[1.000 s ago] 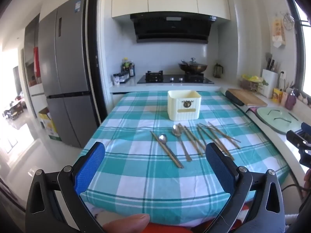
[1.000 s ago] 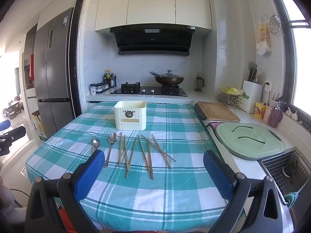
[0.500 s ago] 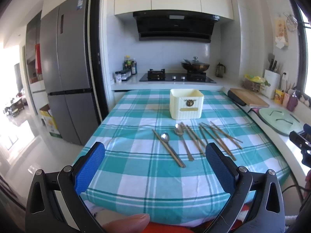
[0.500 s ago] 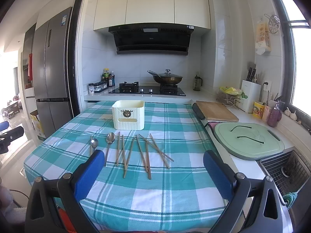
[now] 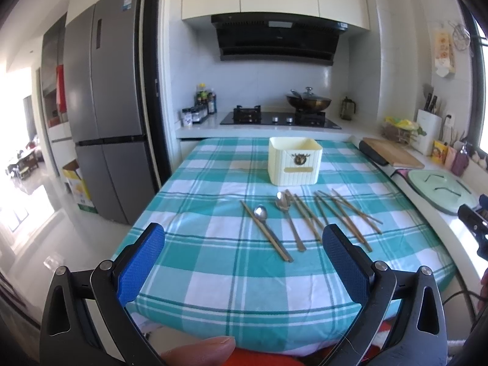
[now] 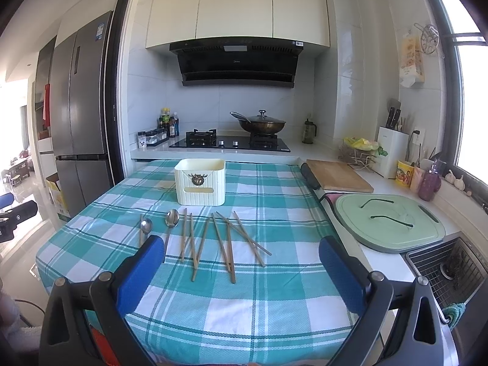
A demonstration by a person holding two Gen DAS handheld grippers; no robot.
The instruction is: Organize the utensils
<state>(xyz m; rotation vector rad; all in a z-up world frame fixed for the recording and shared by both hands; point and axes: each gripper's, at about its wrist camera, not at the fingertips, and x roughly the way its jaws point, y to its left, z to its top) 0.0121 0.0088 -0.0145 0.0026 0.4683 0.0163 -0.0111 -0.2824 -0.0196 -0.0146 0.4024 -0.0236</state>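
A cream utensil box [image 5: 294,161] [image 6: 200,181] stands upright on the teal plaid tablecloth [image 5: 213,244] [image 6: 274,289]. In front of it lie two metal spoons [image 5: 260,212] [image 6: 172,218] and several wooden chopsticks [image 5: 344,215] [image 6: 225,244], side by side. My left gripper [image 5: 244,262] hovers open above the table's near left edge, short of the utensils. My right gripper [image 6: 241,268] is open too, held above the near side of the chopsticks. Both hold nothing.
A counter on the right carries a wooden cutting board [image 6: 337,175], a green lid [image 6: 389,221] and a sink [image 6: 448,267]. Behind the table are a stove with a wok [image 6: 262,125] and spice jars [image 6: 152,135]. A grey fridge [image 5: 103,116] stands left.
Both views sit slightly lower over the table than a second ago, as both grippers have tilted up a little. Nothing on the table has moved.
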